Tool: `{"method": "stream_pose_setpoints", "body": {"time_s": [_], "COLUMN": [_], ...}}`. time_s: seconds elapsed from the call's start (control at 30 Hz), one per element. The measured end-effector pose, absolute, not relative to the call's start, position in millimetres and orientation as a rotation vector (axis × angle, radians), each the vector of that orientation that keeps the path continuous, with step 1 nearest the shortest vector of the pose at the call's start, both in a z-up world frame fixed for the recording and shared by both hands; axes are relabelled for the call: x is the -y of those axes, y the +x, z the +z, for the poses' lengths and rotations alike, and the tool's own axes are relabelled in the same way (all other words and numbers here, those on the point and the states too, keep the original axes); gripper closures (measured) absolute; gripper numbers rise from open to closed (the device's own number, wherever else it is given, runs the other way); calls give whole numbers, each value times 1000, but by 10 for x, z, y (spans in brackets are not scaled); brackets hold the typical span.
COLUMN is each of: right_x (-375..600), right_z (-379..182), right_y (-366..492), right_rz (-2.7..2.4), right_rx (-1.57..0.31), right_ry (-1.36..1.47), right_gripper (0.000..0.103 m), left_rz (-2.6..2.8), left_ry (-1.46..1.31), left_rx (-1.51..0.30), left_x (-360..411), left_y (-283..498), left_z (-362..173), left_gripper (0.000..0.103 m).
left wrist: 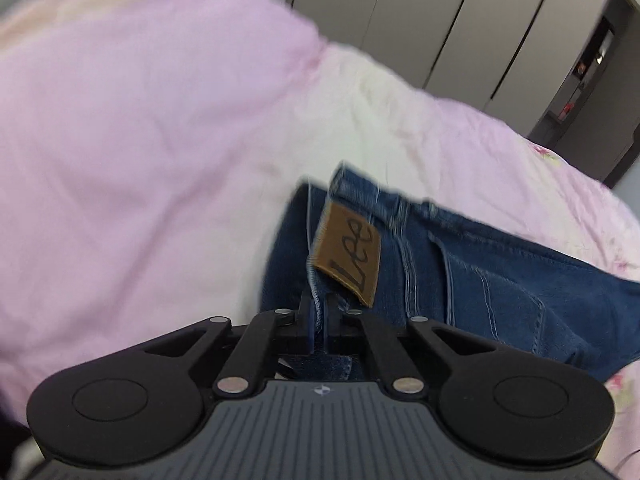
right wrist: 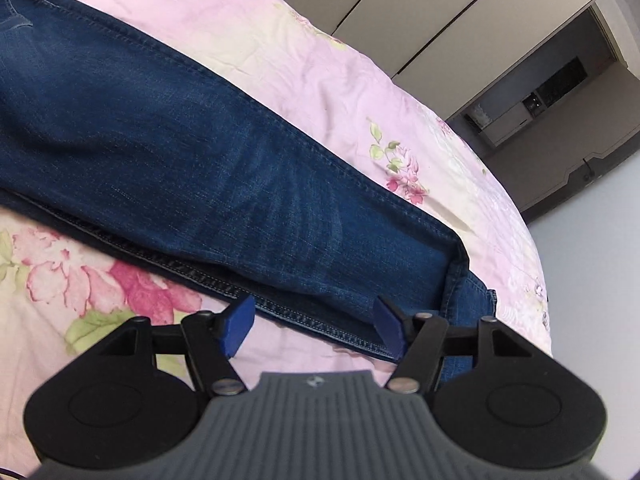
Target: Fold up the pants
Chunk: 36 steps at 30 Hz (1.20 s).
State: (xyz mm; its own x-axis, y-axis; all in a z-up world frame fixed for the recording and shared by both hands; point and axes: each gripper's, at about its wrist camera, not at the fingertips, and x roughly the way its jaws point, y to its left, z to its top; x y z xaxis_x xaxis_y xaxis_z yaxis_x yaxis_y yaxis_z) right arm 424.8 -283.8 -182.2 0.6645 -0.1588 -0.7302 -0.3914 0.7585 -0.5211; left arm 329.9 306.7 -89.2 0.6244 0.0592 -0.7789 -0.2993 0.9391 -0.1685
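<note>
The blue jeans [left wrist: 480, 280] lie on a pink floral bedspread [left wrist: 120, 160]. My left gripper [left wrist: 319, 312] is shut on the jeans' waistband, just below the brown Lee patch [left wrist: 348, 256], and the denim is pinched between its pads. In the right wrist view the legs of the jeans [right wrist: 200, 168] lie stacked, running from upper left to lower right, with the hems [right wrist: 468, 292] at the right. My right gripper [right wrist: 316, 328] is open, its blue pads either side of the lower leg seam, close above the fabric.
The bedspread [right wrist: 320, 60] fills the area around the jeans. Grey wardrobe doors [left wrist: 440, 20] stand beyond the bed. The bed's far edge [right wrist: 532, 220] drops to a pale floor at the right.
</note>
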Motion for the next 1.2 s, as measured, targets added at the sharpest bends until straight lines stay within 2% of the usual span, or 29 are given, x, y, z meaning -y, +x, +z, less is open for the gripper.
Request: {"method": "stream_pose_setpoints", "body": {"time_s": [0.13, 0.23, 0.4, 0.43, 0.47, 0.57, 0.67, 0.77, 0.87, 1.03, 1.2], "right_x": [2794, 2754, 2687, 2689, 2707, 2776, 2959, 3274, 3640, 4194, 4426], "right_z": [-1859, -1880, -1839, -1826, -1812, -1768, -1780, -1813, -1912, -2080, -2300], "right_y": [4286, 4293, 4251, 4244, 4241, 4221, 4211, 4165, 4100, 4055, 4217], "right_rz": [129, 132, 169, 174, 180, 188, 146, 66, -22, -94, -66], "right_rx": [-867, -876, -885, -883, -885, -898, -917, -894, -877, -851, -826], "right_ry": [-729, -716, -700, -697, -684, -649, -607, -558, -558, -586, -645], "right_gripper": [41, 42, 42, 42, 42, 41, 41, 41, 49, 46, 46], "left_rz": [267, 331, 370, 366, 373, 369, 343, 225, 89, -159, -278], "left_ry": [-104, 50, 101, 114, 145, 231, 238, 188, 192, 196, 316], "left_rx": [-934, -1040, -1068, -1053, -1033, -985, -933, -933, -948, -997, -1051], "left_x": [-2986, -2930, -2921, -2910, -2883, -2772, -2595, -2233, -1743, -901, -226], "left_y": [3483, 3697, 3849, 3828, 3789, 3620, 3433, 3344, 3329, 3349, 3338], "left_z": [-735, -1086, -1479, -1490, -1474, -1327, -1083, -885, -836, -960, -1182], "left_gripper": [99, 99, 99, 97, 84, 73, 69, 69, 69, 68, 59]}}
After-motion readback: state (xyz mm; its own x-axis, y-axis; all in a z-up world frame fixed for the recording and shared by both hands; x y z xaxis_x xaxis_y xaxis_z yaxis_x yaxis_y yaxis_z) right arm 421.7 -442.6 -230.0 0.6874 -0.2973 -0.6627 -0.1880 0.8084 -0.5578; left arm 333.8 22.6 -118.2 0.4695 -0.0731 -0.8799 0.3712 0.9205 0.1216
